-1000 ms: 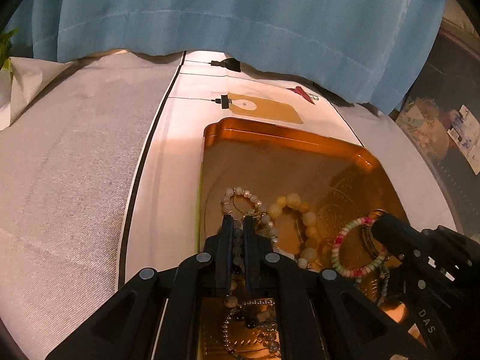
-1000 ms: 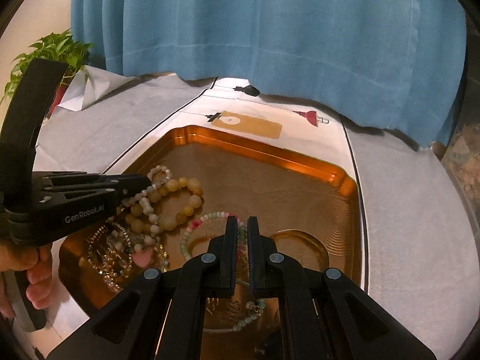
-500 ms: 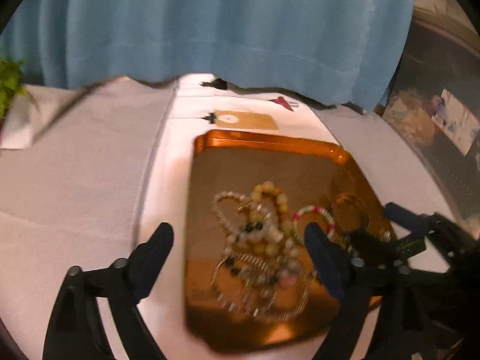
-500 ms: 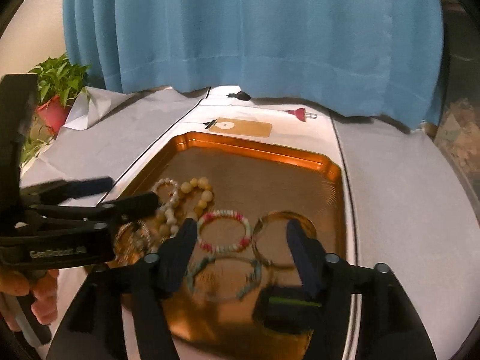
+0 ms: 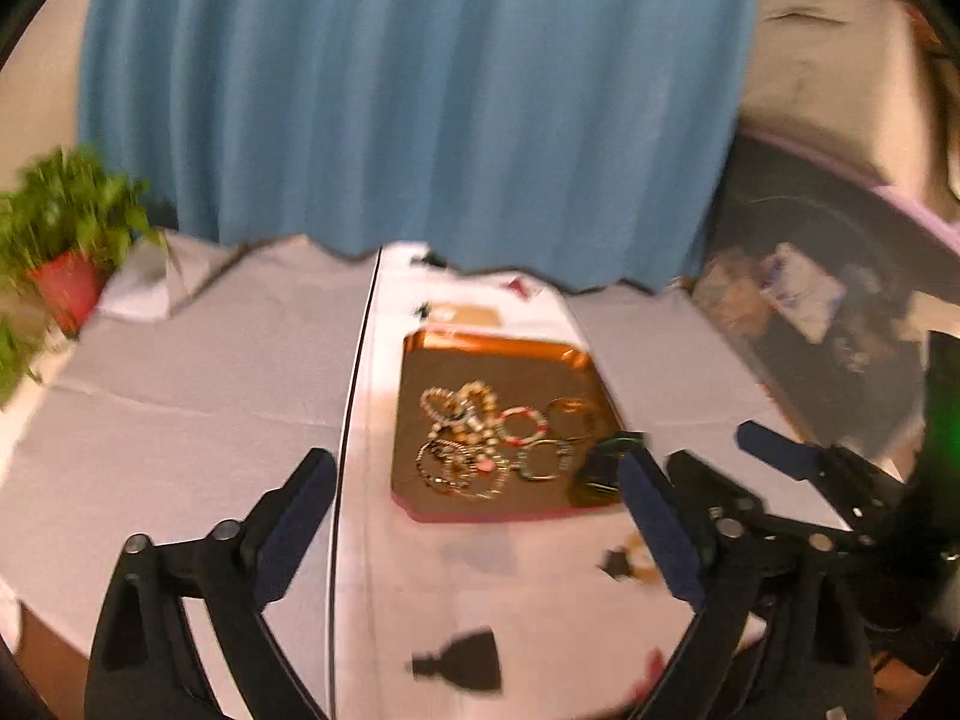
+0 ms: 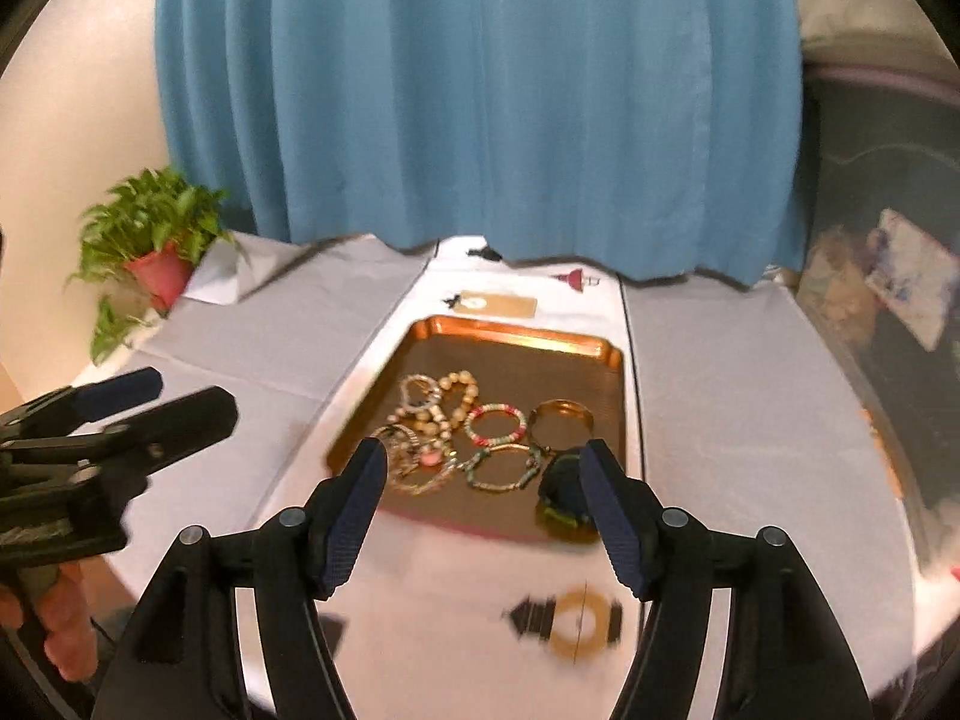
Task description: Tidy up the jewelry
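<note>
A copper tray [image 6: 516,333] lies on the white cloth strip and holds several bracelets. Among them are a pink-and-green bead bracelet [image 6: 495,425], a gold bangle [image 6: 561,417], a cream bead bracelet [image 6: 459,393] and a tangle of chains [image 5: 456,468]. My left gripper [image 5: 474,465] hovers back from the tray's near edge, its jaws opening wide with nothing between them. My right gripper [image 6: 482,456] hangs likewise above the near edge, jaws opening and empty. Each gripper shows in the other's view: the right gripper [image 5: 726,450], the left gripper [image 6: 180,399].
A blurred dark object [image 6: 561,498] sits at the tray's near right corner. A tan tag [image 6: 498,304] and a red item [image 6: 573,279] lie beyond the tray, a black-and-gold tag [image 6: 570,615] in front. Blue curtain [image 6: 480,90] behind, potted plant [image 6: 156,252] far left, dark clutter [image 6: 900,288] right.
Both grippers were shut low among the bracelets in the tray. They have opened, risen and pulled back, so the whole tray now shows ahead of them with the bracelets lying in it.
</note>
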Demonstrator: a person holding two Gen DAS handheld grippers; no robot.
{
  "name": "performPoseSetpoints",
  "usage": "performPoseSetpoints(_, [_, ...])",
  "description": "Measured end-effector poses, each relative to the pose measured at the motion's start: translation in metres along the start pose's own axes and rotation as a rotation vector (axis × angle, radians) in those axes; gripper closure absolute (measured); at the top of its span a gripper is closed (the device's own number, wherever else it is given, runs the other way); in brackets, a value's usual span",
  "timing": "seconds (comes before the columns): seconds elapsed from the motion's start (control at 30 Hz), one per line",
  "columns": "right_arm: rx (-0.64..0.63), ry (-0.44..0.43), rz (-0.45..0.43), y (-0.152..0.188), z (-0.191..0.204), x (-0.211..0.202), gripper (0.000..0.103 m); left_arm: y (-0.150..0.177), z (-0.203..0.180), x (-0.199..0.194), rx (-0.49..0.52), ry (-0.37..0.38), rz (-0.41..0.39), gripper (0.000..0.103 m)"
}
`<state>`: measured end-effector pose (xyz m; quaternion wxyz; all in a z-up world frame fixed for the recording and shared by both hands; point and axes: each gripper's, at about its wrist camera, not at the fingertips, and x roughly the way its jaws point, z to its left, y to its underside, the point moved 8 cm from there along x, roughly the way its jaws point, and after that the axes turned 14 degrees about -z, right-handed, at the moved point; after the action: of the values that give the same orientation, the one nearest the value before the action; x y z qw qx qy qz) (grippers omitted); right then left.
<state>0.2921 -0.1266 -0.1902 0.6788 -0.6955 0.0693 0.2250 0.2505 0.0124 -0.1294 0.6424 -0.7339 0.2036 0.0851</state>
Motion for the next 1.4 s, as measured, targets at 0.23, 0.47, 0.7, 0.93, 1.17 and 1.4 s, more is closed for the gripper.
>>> performPoseSetpoints(0.23, [0.008,0.003,-0.042,-0.028,0.033,-0.13,0.015,-0.029,-0.051,-0.109,0.043,-0.033,-0.057,0.0])
performPoseSetpoints(0.47, [0.077,-0.006,-0.02,-0.021,0.037,-0.223,0.011,-0.009,-0.079,-0.179,0.017,-0.105,-0.001,0.0])
performPoseSetpoints(0.7, [0.08,0.04,0.022,-0.003,0.035,-0.26,0.011,0.006,-0.094,-0.208,0.105,-0.222,0.051,0.0])
performPoseSetpoints(0.93, [0.089,0.055,0.034,0.002,0.031,-0.267,0.011,0.011,-0.094,-0.211,0.103,-0.225,0.071,0.0])
performPoseSetpoints(1.17, [0.103,0.041,0.048,0.004,0.031,-0.26,0.011,0.013,-0.094,-0.21,0.113,-0.237,0.079,0.0])
performPoseSetpoints(1.4, [0.113,0.031,0.075,0.01,0.033,-0.252,0.011,0.019,-0.091,-0.202,0.121,-0.245,0.113,0.0])
